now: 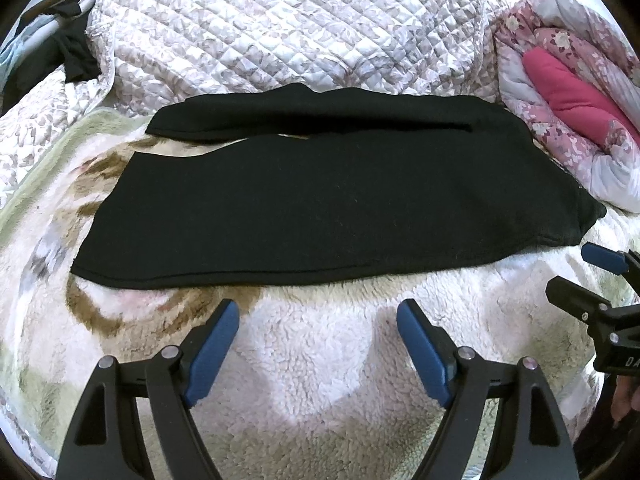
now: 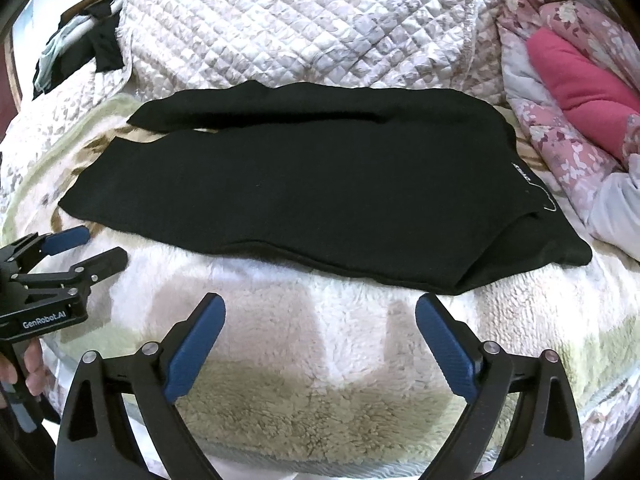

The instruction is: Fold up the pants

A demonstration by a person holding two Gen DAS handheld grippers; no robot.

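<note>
Black fabric: pants (image 1: 320, 208) spread flat across the bed, legs running left, waist end at right. In the right wrist view the pants (image 2: 320, 184) show a small pale mark near the waist edge.
Surface: fleece blanket (image 1: 320, 360), white with tan and green patches, under the pants and both tools.
Far leg: lies along the back, a thin gap of blanket separating it from the near leg toward the left end.
Near hem: long edge runs left to right just ahead of both grippers, flat, no curl visible.
Right corner: waist end folded over slightly, thicker than the rest.
Left gripper (image 1: 318, 328): fingers spread wide, nothing between them, over bare fleece short of the near hem; also seen at the left edge of the right wrist view (image 2: 86, 246), a hand (image 2: 28, 368) on its handle.
Right gripper (image 2: 320, 324): fingers apart, empty, over fleece just short of the near hem, by the waist end.
Open room: clear fleece strip in front of the pants; grippers well apart.
Back limit: quilted cover (image 1: 280, 24) starts right behind the far leg.
Right limit: pink floral bedding (image 1: 568, 92) bunched just beside the waist end.
Left back: dark clothing (image 1: 76, 52) heaped at the corner, apart from the pants.
</note>
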